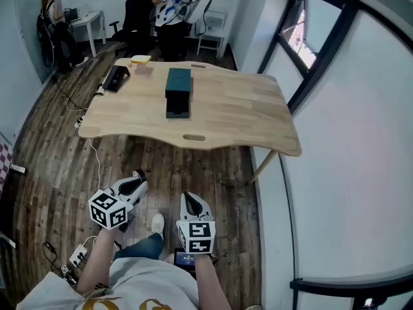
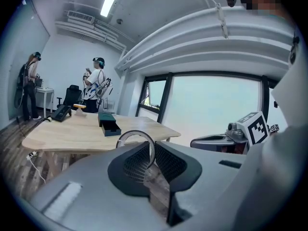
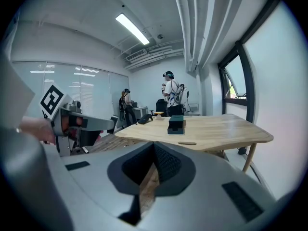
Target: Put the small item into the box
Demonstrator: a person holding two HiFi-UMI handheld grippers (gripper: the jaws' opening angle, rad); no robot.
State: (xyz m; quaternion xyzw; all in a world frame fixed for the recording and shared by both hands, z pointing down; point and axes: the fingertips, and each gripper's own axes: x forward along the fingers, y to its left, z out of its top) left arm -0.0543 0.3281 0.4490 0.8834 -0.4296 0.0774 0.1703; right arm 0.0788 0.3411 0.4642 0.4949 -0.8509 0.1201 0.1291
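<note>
A dark teal box (image 1: pixel 178 84) lies in the middle of the wooden table (image 1: pixel 245 108), its drawer (image 1: pixel 178 112) slid out toward me. The box also shows in the left gripper view (image 2: pixel 108 123) and the right gripper view (image 3: pixel 176 124). My left gripper (image 1: pixel 134 185) hangs low before the table's near edge, over the floor. In its own view the left gripper (image 2: pixel 150 150) is shut on a thin silvery ring (image 2: pixel 130 133) that arcs above the pads. My right gripper (image 1: pixel 192 205) is beside it, and the right gripper (image 3: pixel 153 150) is shut with nothing in it.
A black desk phone (image 1: pixel 115 77) and a yellow object (image 1: pixel 141 60) sit at the table's far left corner. People stand behind the table near an office chair (image 1: pixel 135 15). A window wall (image 1: pixel 335 108) runs along the right. Cables and a power strip (image 1: pixel 79 256) lie on the floor at left.
</note>
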